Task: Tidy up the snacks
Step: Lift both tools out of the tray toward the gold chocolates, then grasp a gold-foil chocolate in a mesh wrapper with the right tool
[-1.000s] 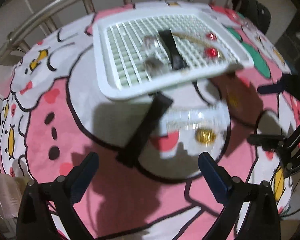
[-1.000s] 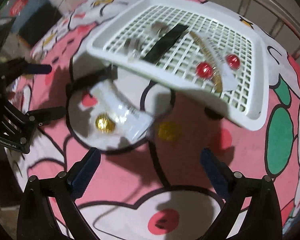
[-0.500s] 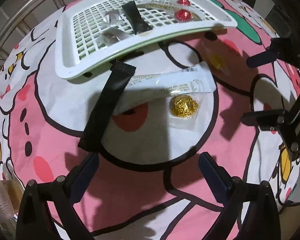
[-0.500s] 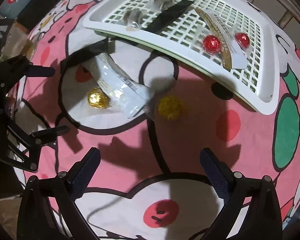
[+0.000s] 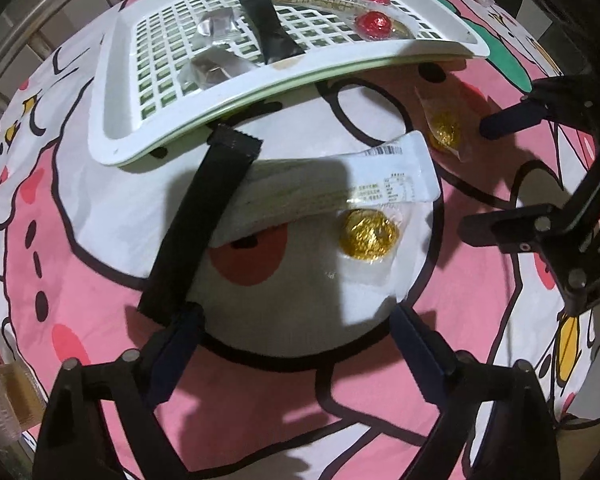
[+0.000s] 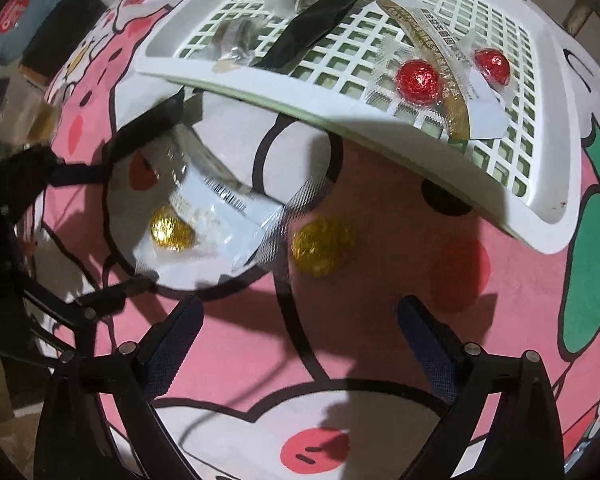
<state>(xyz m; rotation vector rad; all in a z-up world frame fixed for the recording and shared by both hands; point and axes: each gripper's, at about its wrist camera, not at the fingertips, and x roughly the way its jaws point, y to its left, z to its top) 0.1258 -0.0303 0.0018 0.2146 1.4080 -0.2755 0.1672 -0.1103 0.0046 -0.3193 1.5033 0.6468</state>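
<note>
You are in a home, likely a bedroom: a pink cartoon-print cotton bedsheet [image 5: 260, 392] spreads under you, a curved metal bed rail with bars [image 5: 40, 24] behind it, household clutter beside.

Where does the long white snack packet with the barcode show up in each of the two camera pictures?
Left wrist view: the white packet lies mid-picture, just below the basket.
Right wrist view: the same packet lies left of centre.
Shared landmark: the white basket across the top of both.
</note>
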